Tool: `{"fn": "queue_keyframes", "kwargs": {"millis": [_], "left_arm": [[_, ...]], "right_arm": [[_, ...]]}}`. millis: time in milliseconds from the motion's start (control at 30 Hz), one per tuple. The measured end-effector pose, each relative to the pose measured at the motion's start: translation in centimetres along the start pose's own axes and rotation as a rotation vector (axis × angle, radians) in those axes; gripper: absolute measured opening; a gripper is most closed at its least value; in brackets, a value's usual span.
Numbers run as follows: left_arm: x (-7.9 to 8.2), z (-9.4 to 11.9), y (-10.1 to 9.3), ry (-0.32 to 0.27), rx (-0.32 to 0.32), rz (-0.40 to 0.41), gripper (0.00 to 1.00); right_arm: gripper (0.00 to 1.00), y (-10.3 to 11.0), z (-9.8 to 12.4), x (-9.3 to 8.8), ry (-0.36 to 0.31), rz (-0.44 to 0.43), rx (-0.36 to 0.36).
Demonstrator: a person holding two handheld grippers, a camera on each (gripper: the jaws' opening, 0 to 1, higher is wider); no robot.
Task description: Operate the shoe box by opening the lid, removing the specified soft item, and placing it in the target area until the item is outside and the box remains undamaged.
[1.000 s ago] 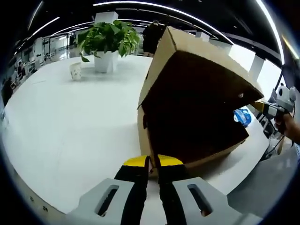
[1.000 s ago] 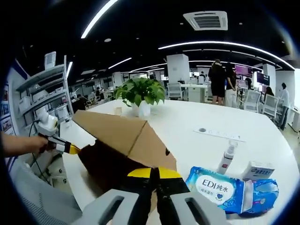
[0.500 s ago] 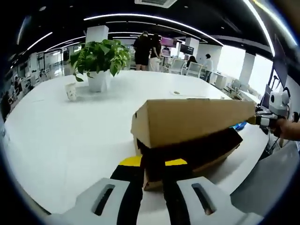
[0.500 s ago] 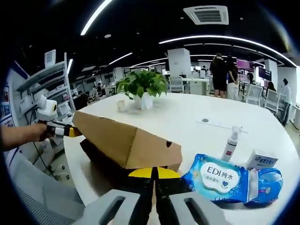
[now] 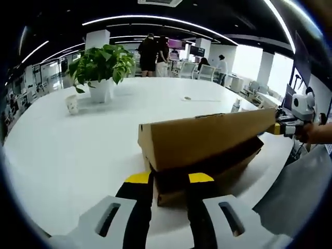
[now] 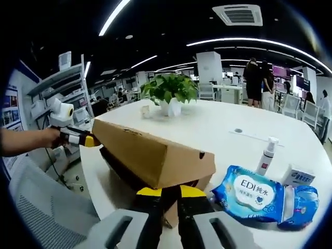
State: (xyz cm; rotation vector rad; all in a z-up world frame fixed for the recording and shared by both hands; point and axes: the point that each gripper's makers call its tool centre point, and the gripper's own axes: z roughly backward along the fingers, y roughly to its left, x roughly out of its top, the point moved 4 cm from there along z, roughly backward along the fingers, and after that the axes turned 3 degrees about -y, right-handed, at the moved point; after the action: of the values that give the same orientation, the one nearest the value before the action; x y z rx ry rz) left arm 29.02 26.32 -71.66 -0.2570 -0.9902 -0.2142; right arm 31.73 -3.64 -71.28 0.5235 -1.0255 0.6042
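Observation:
A brown cardboard shoe box [image 5: 233, 168] lies on the white table [image 5: 67, 150], its lid [image 5: 207, 137] almost down over it and still tilted. My left gripper [image 5: 169, 181] is at the near end of the box, jaws open with the box end between them. It also shows as the left gripper [image 6: 83, 139] at the lid's far corner. My right gripper [image 6: 171, 193] is shut on the near edge of the lid [image 6: 150, 153], and appears as the right gripper [image 5: 282, 128] at the raised far end. A blue soft wipes pack [image 6: 259, 194] lies on the table beside the box.
A potted plant [image 5: 98, 65] and a paper cup [image 5: 71, 104] stand at the back of the table. A spray bottle [image 6: 267, 155] and a small white carton [image 6: 301, 176] sit behind the wipes. People stand far behind the table. The table edge runs close to both ends of the box.
The lid has swung down from steeply raised to nearly flat over the box. My left jaws have spread apart; the right jaws stayed on the lid's edge.

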Motion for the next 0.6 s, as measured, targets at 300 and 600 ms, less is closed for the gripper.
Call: {"fn": "queue_keyframes", "kwargs": {"millis": [300, 600], "left_arm": [[-1.2, 0.0, 0.1, 0.031, -0.002, -0.018, 0.28], [-2.1, -0.4, -0.1, 0.055, -0.009, -0.026, 0.29]], "right_arm": [[0.15, 0.4, 0.0, -0.9, 0.032, 0.063, 0.02], [0.2, 0.5, -0.3, -2.1, 0.08, 0.096, 0.033]]}}
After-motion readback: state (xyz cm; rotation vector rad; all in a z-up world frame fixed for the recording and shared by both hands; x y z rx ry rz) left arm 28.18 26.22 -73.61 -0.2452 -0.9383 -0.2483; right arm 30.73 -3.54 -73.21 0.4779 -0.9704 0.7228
